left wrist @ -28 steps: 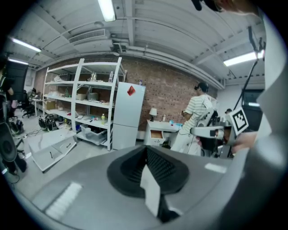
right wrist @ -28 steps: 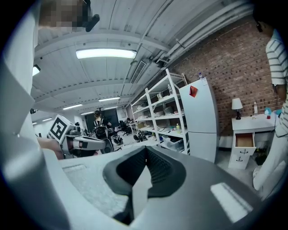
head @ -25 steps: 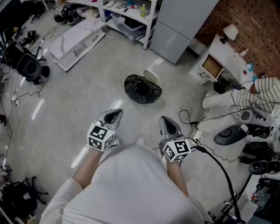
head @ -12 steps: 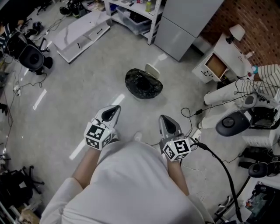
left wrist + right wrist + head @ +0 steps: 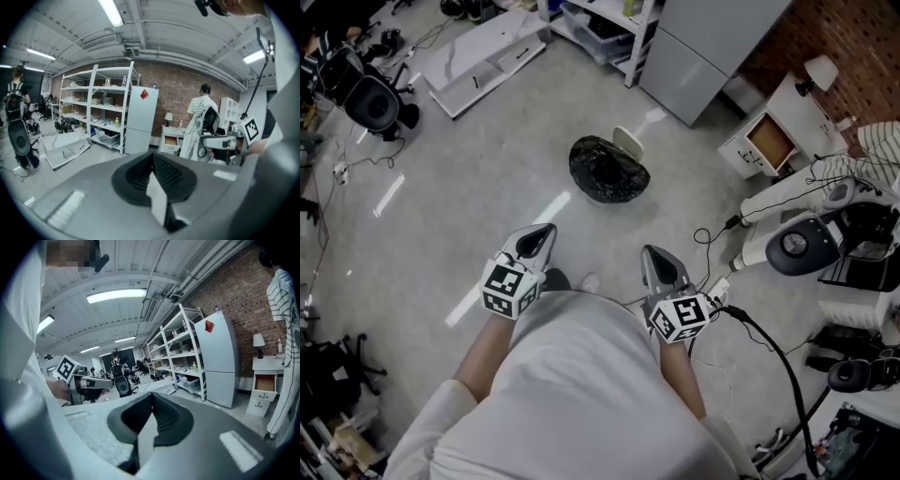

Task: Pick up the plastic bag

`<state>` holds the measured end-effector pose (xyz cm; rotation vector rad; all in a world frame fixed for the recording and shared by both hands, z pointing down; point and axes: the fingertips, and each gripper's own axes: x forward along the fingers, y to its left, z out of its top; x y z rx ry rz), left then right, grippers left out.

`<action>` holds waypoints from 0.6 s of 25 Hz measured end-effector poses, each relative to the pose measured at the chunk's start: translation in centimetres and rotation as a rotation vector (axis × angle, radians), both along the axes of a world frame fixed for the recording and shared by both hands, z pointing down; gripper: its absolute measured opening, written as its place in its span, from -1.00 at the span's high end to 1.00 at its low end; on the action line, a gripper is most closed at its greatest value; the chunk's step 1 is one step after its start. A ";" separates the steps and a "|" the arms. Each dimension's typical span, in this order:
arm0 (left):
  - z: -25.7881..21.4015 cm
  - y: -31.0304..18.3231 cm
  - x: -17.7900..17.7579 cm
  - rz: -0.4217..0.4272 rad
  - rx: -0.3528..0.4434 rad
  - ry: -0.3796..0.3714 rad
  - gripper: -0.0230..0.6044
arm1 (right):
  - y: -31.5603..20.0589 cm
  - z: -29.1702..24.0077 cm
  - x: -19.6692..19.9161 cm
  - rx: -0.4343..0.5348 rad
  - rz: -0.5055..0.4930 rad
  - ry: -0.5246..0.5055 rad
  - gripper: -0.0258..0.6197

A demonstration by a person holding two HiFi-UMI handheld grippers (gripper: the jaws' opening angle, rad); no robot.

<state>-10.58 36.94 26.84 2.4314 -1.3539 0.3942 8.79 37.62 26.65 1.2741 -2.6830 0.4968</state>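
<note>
Jaws L: left gripper (image 5: 546, 232) clenched, pads together, nothing betw. them.
Jaws R: right gripper (image 5: 654, 257) clenched too, empty.
Bag: black plastic bag (image 5: 607, 171) sits crumpled on the floor (image 5: 469, 216), ahead of both grippers and well apart from them, approx. betw. their two lines. Small white obj. (image 5: 625, 142) at its far edge; can't tell what it is.
Progress: nothing done yet. Bag untouched, no contact. Approach, grasp & lift all left to do.
Pose L: held close to the body at about waist level, tip pointing fwd & a bit inward toward the bag, forearm bent.
Pose R: mirrors L, tip fwd, just beside the body. Black cable (image 5: 769, 342) trails off it to the right.
Next, prob.: person needs to get nearer & reach down, and the jaws must part before they can take the bag.
</note>
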 end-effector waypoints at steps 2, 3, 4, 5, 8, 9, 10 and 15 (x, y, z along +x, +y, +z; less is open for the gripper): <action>0.2 -0.2 0.1 -0.002 -0.010 -0.003 0.92 | -0.2 0.0 0.2 -0.003 0.000 -0.002 0.92; 0.2 -0.3 0.2 -0.002 -0.012 -0.005 0.92 | -0.3 0.0 0.3 -0.004 -0.001 -0.002 0.92; 0.2 -0.4 0.4 0.000 -0.012 -0.007 0.92 | -0.4 0.0 0.4 -0.005 0.000 -0.001 0.92; 0.2 -0.5 0.5 0.004 -0.010 -0.010 0.92 | -0.5 0.1 0.6 -0.005 0.002 -0.001 0.92; 0.2 -1.6 0.9 0.014 -0.002 -0.022 0.92 | -1.3 0.3 1.2 -0.009 0.013 -0.001 0.92; 0.2 -2.2 0.9 0.015 -0.001 -0.023 0.92 | -1.7 0.4 1.4 -0.011 0.016 0.001 0.92; 0.3 -2.7 0.9 0.016 -0.002 -0.023 0.92 | -2.2 0.5 1.6 -0.015 0.020 0.003 0.92; 0.4 -6.1 0.4 0.028 -0.002 -0.024 0.92 | -4.6 0.9 1.9 -0.035 0.047 0.015 0.92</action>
